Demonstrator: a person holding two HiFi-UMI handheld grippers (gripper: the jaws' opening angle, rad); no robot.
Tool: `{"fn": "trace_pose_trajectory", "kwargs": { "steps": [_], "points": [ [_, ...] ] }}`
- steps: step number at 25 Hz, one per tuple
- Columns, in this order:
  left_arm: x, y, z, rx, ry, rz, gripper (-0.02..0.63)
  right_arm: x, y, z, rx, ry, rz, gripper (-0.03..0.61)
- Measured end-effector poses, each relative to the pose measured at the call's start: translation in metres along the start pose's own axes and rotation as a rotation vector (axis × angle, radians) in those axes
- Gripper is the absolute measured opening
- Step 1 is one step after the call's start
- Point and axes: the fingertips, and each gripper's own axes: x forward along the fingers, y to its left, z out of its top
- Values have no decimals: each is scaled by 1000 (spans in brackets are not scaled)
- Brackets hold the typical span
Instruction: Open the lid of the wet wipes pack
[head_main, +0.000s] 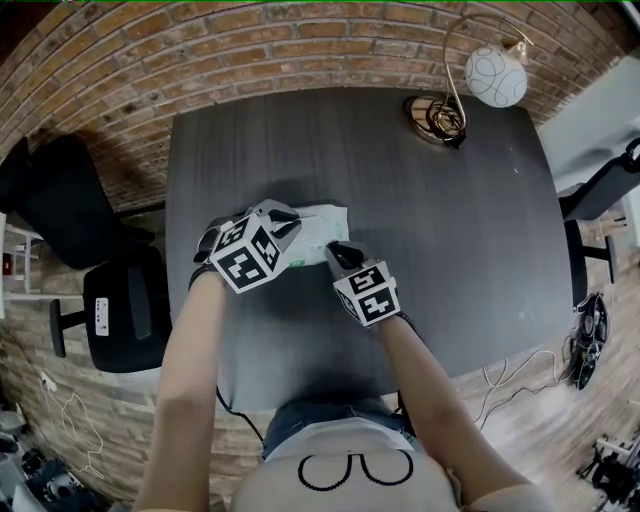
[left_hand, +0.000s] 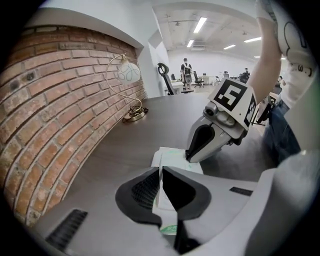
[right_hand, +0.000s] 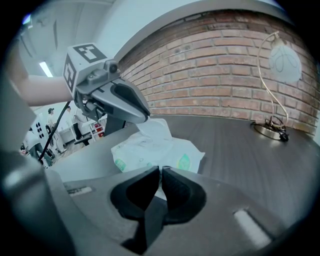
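The white wet wipes pack (head_main: 325, 222) with green print lies flat on the dark table (head_main: 450, 230). My left gripper (head_main: 295, 222) is at the pack's left end, shut on the thin white lid flap (left_hand: 160, 182), which stands lifted off the pack (left_hand: 176, 161). In the right gripper view that flap (right_hand: 150, 129) rises from the pack (right_hand: 155, 150) up to the left gripper (right_hand: 142, 116). My right gripper (head_main: 331, 251) is at the pack's near edge. Its jaws are shut on that edge (right_hand: 160, 172), and its tip (left_hand: 190, 156) rests on the pack.
A brass lamp with a white globe (head_main: 495, 75) stands at the table's far right, its base (head_main: 436, 116) beside it. A black office chair (head_main: 120, 310) is left of the table. A brick wall (left_hand: 55, 110) runs along the far side.
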Motion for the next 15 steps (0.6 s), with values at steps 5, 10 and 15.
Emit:
{"fn": "trace_pose_trajectory", "kwargs": {
  "steps": [5,10,15],
  "points": [
    [-1,16,0,-7,-7,43,12,1,1,0,1,9,4,18],
    [3,26,0,-36,-21,53,12,-1,1,0,5,10,-5,18],
    [13,47,-4,-55,-22,119,31,1,1,1,10,5,-10,18]
  ]
}}
